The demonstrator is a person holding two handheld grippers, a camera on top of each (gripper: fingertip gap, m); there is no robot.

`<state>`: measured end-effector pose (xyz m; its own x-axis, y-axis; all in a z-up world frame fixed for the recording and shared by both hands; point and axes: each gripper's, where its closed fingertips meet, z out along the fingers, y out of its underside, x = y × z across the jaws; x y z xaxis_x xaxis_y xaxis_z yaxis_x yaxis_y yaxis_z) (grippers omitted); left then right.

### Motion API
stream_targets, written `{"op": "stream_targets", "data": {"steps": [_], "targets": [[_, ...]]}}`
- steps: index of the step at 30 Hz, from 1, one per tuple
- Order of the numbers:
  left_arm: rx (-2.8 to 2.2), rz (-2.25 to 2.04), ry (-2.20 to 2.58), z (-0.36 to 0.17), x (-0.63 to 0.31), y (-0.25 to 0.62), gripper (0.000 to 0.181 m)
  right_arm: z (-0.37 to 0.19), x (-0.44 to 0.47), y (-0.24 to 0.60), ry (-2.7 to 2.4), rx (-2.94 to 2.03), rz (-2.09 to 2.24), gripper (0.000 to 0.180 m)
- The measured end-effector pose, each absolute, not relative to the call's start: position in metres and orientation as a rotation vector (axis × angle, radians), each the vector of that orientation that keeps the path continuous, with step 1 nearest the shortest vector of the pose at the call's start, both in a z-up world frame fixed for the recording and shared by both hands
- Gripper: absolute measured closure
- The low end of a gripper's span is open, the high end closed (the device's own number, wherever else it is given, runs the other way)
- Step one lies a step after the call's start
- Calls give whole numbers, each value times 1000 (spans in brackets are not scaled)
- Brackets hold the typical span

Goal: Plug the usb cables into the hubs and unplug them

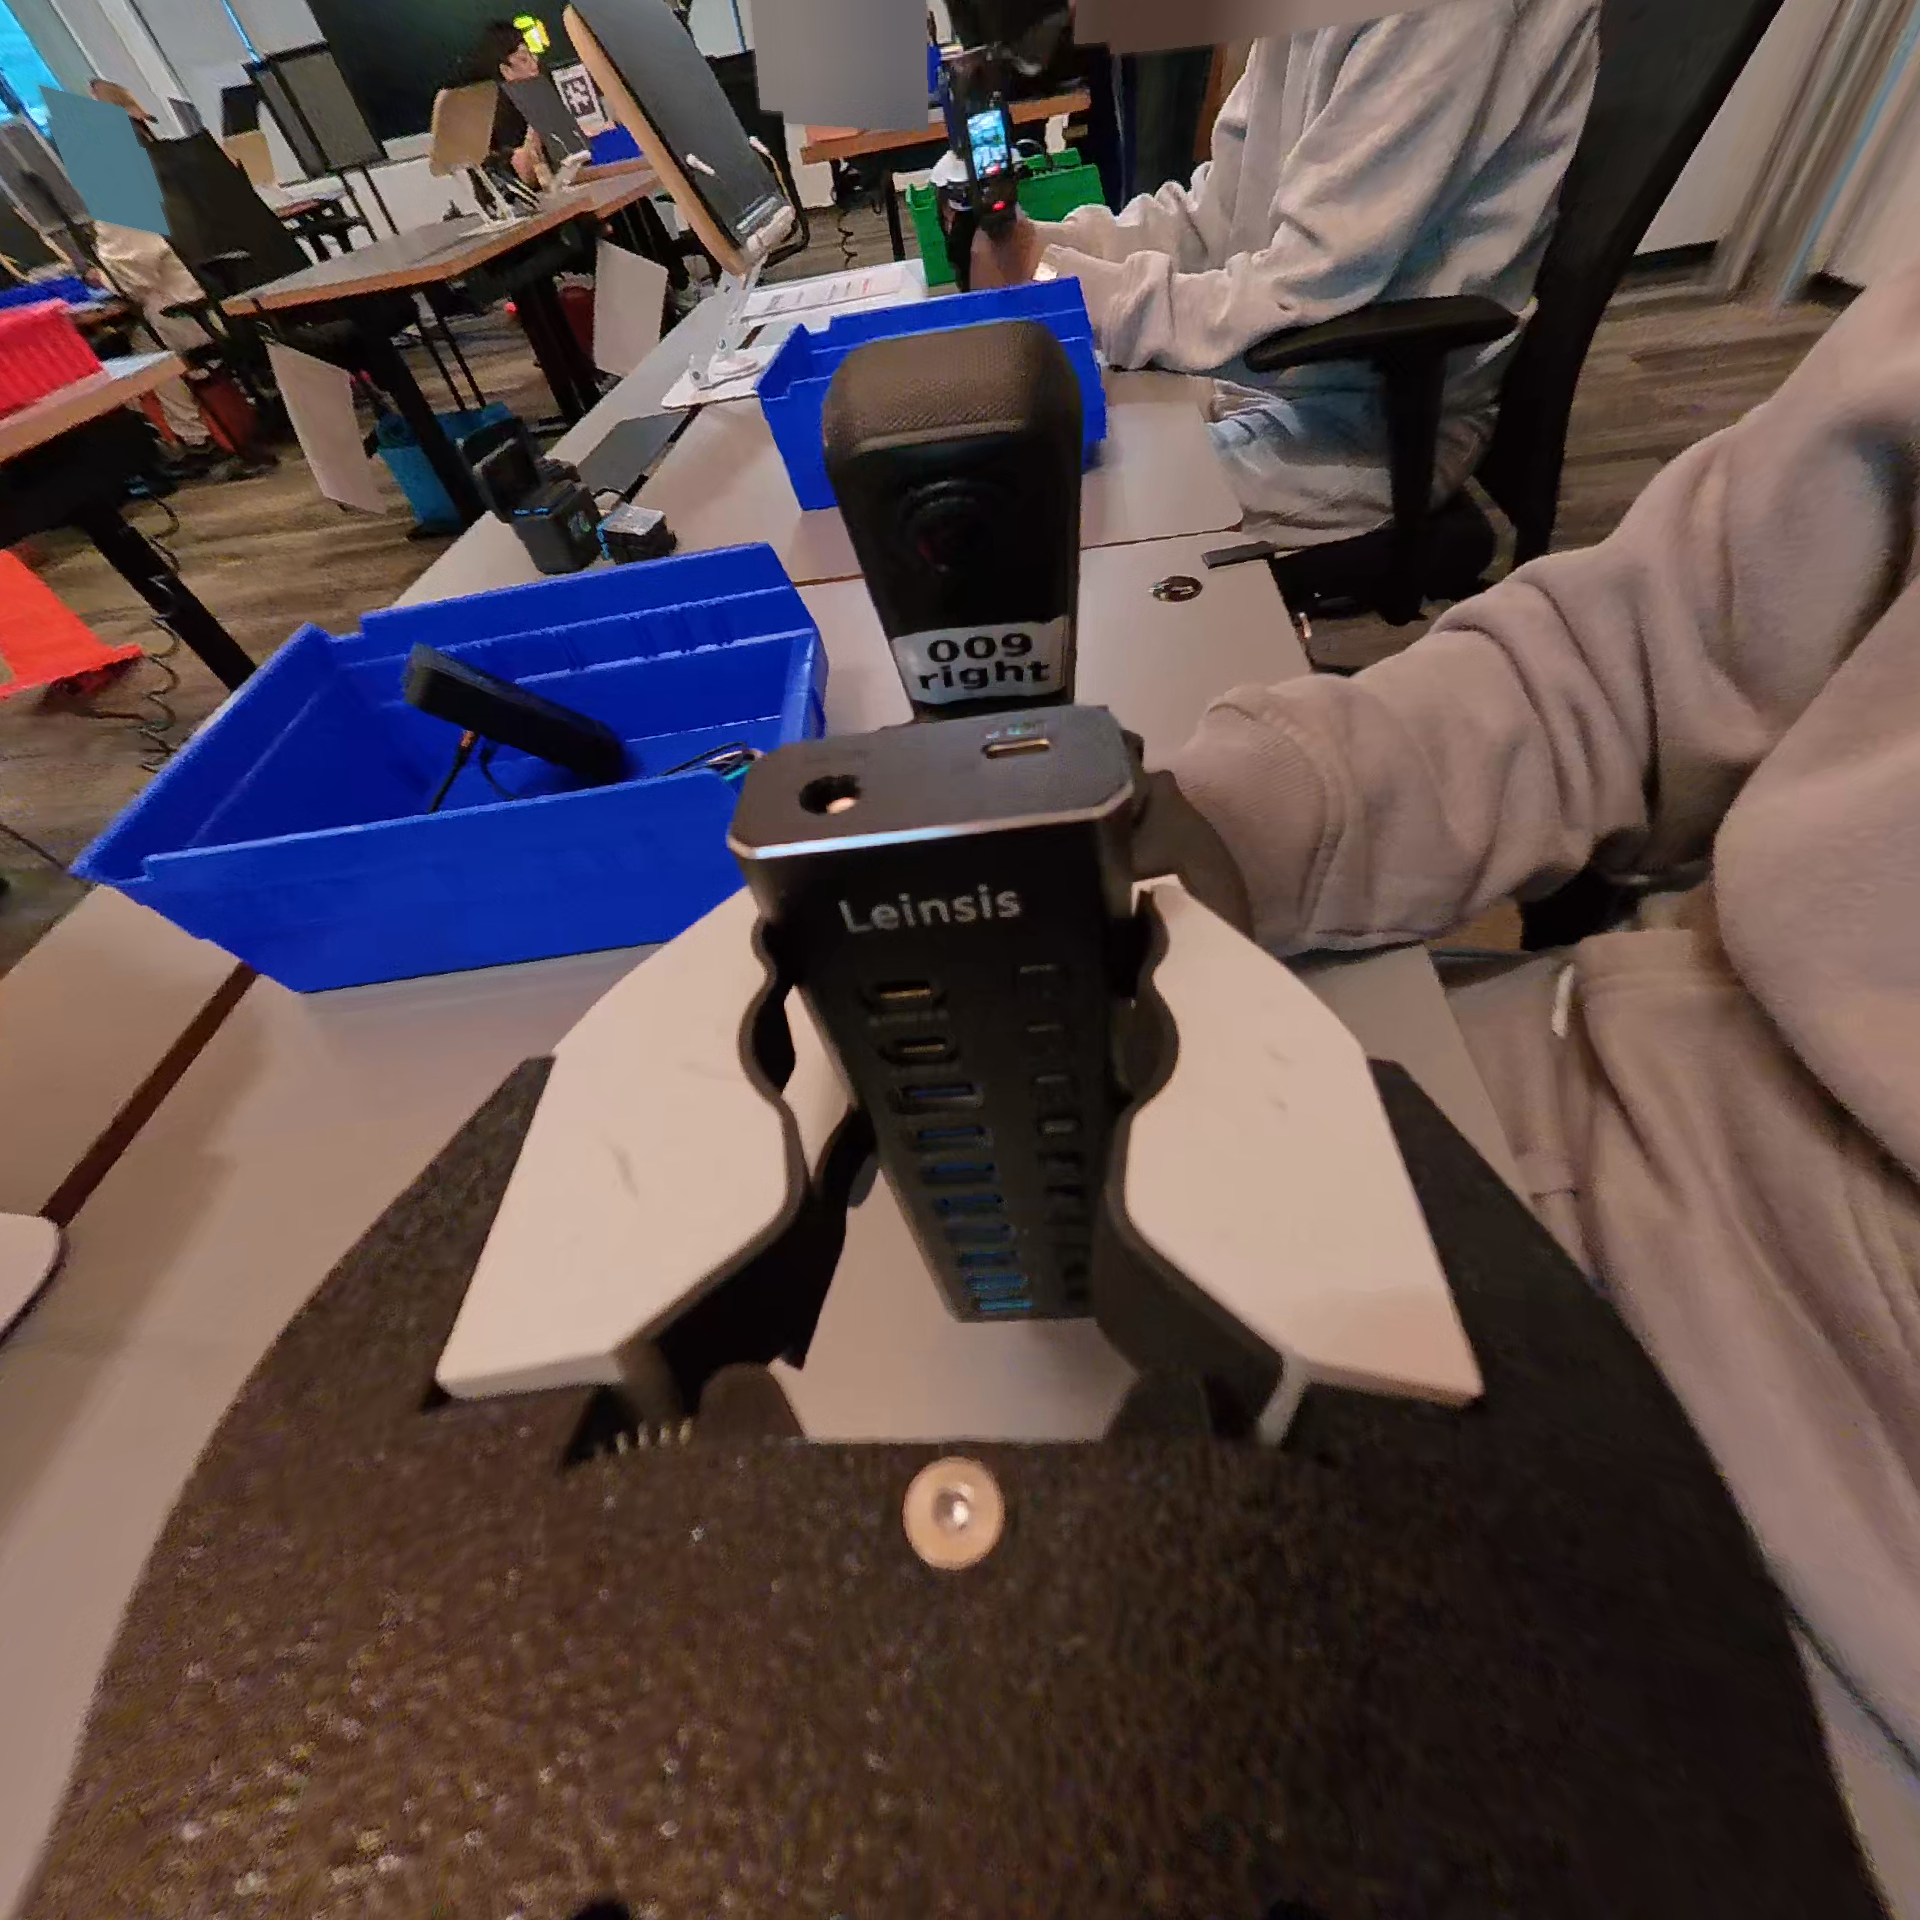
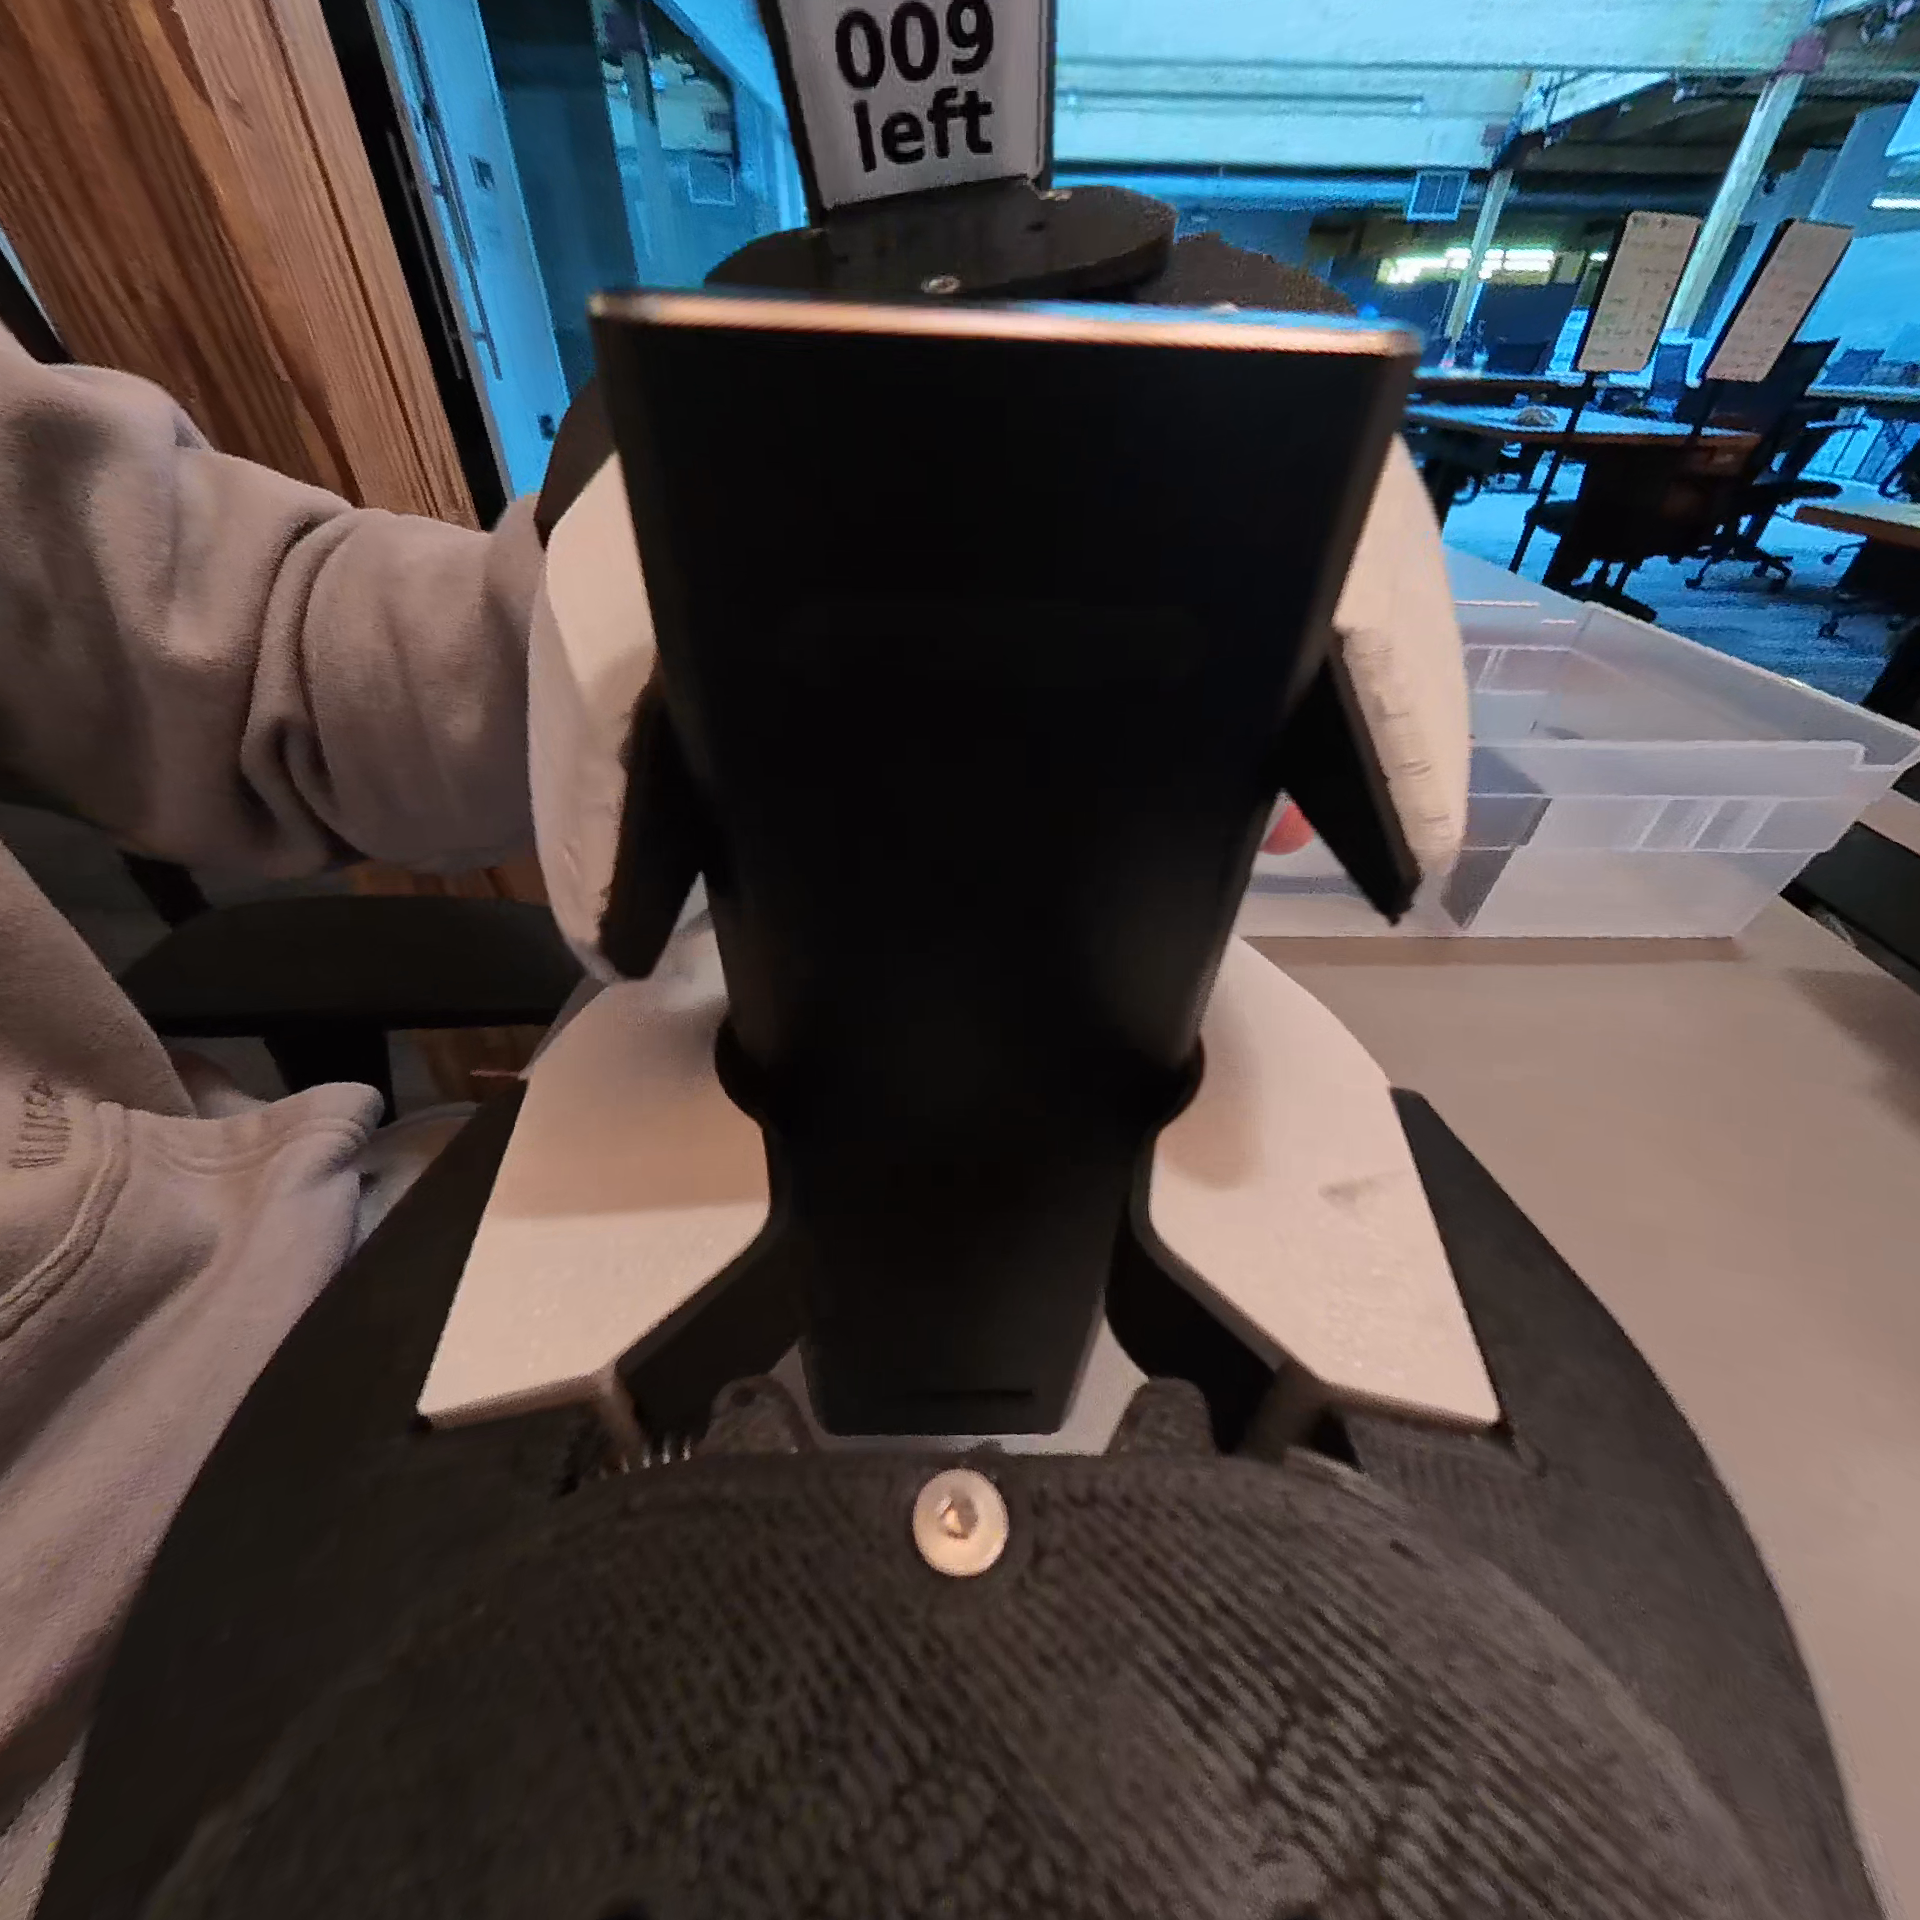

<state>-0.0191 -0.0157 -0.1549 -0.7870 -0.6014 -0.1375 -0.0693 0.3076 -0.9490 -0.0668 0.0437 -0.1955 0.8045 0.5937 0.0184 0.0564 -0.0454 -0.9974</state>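
Observation:
A black multi-port USB hub stands upright above the table, held between both grippers. In the left wrist view its port side faces me, with blue and gold ports in a column. My left gripper is shut on its sides. In the right wrist view the hub's plain back faces me. My right gripper is shut on its lower part, and the left gripper's fingers clamp it higher up. No cable is plugged into the visible ports.
A blue bin at the left holds another black hub and thin cables. A second blue bin stands farther back. A clear plastic bin stands on the table at the right. A seated person works behind.

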Motion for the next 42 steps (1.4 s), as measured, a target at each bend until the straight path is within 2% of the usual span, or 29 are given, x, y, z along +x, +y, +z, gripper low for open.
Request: {"op": "stream_targets", "data": {"steps": [2, 3, 5, 8, 17, 21, 28, 33, 42], "targets": [[-615, -1456, 2147, -157, -19, -16, 119, -201, -62, 45, -540, -1599, 436, 102], [-630, -1417, 2184, -160, -19, -15, 119, -206, -58, 45, -560, -1617, 395, 106], [-633, -1419, 2218, -155, -24, -15, 109, -208, -53, 42, -558, -1619, 400, 106], [-692, -1402, 2151, -140, -22, -4, 104, -199, -45, 35, -517, -1559, 454, 106], [-803, -1312, 2112, -140, -9, -19, 99, -206, -45, 32, -542, -1593, 439, 107], [-769, -1209, 2144, -149, -3, -26, 119, -214, -45, 30, -564, -1627, 423, 107], [-799, -1251, 2075, -149, 6, -28, 120, -208, -40, 30, -499, -1563, 471, 106], [-757, -1206, 2082, -156, 9, -29, 120, -205, -38, 34, -455, -1544, 455, 97], [-751, -1313, 2045, -151, 4, -26, 120, -203, -35, 30, -478, -1579, 410, 105]]}}
